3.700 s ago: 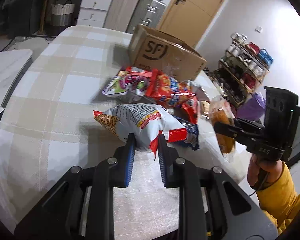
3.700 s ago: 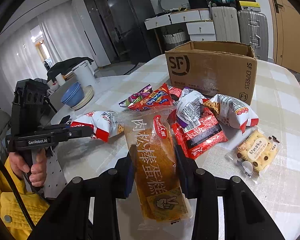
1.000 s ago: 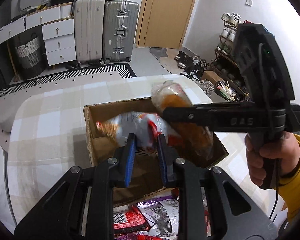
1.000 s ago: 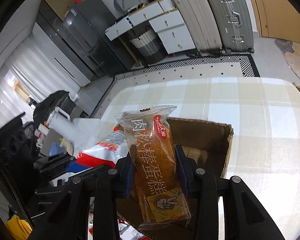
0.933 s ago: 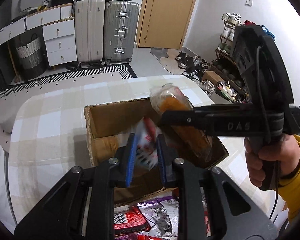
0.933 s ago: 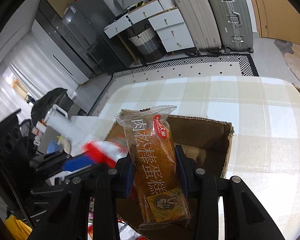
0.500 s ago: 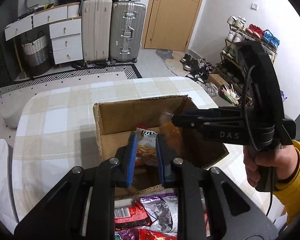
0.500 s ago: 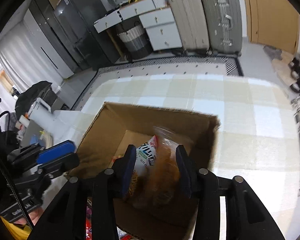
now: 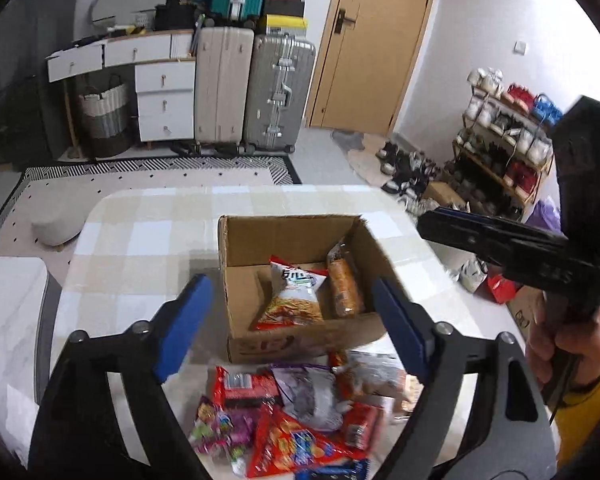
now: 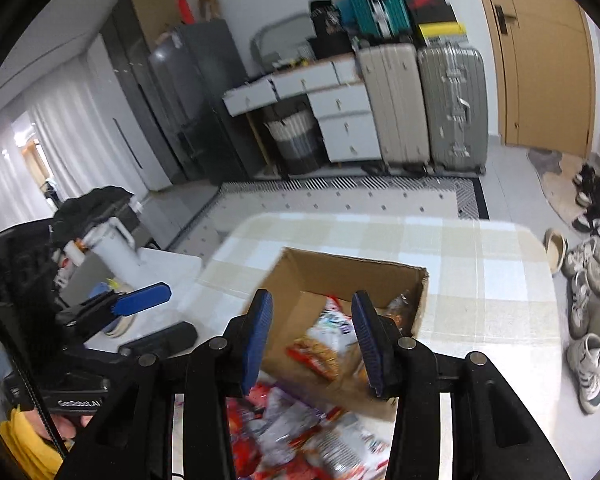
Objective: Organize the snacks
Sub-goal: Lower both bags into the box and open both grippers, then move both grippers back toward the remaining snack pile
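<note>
Left claw and right claw apparently spread, empty.

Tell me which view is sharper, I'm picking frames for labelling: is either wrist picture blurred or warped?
Left wrist view: mostly sharp; the chip bag in the cardboard box reads clearly, though the loose snack pile is slightly smeared. Right wrist view: motion-blurred throughout, the box's contents and the pile streaked. Both show fisheye bending, with dark corners and curved door edges.

A checked-cloth table carries a cardboard box beside loose snack packets.
</note>
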### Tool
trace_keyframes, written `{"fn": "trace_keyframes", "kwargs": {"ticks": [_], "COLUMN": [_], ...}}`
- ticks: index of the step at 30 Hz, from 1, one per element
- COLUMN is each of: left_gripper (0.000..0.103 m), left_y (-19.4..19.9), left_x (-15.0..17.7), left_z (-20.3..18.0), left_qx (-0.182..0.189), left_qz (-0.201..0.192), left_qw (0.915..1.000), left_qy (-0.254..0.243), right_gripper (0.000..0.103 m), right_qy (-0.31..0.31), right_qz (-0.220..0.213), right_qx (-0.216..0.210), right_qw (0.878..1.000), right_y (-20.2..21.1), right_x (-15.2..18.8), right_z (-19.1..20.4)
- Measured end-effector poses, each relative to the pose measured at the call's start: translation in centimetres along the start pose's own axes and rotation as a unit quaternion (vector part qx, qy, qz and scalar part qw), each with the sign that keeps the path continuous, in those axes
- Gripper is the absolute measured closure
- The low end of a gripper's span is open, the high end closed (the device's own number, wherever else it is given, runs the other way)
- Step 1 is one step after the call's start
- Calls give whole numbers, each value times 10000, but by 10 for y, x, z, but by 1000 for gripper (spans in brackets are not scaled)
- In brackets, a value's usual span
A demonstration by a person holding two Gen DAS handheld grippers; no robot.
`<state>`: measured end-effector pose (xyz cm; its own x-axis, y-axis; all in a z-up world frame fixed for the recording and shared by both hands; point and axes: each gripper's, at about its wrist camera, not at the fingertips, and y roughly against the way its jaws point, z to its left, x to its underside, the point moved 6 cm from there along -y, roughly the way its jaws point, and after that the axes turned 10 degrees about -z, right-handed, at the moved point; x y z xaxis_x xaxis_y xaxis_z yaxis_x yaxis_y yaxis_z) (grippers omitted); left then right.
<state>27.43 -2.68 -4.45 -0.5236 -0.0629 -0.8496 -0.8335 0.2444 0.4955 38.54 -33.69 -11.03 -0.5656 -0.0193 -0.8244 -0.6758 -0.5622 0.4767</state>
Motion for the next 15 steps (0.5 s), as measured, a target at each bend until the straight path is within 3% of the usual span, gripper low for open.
{"fn": "trace_keyframes", "kwargs": {"ticks": [2,6,8,10,13,15], "left_gripper": [21,19,14,2,1,1], "left_y": [25,71,94,119,159,182], "left_x": [-2,2,3,5,9,13], "left_z": [-9,-26,-32,-37,-42,-45], "left_qx": [-52,-178,-202,-246,-234,-176], "left_qz": [-164,-348,-460,-610,-903,-959], "left_qw": [9998,9988,9982,9973,9952,9950], "left_qy": [-119,-291,-316,-332,-288,-236], "right_gripper": [54,51,34,25,24,17], "right_qy": [81,213,226,262,475,643], "right_qz": [-167,-547,-734,-913,-1145,-1366], "right_qx": [-90,-228,-291,-406,-589,-556], "right_qw": [9998,9980,9966,9946,9905,9870], "right_y": [24,72,95,117,148,169], "right_x": [-2,-5,-4,-1,7,14], "right_z": [15,44,56,70,93,105]}}
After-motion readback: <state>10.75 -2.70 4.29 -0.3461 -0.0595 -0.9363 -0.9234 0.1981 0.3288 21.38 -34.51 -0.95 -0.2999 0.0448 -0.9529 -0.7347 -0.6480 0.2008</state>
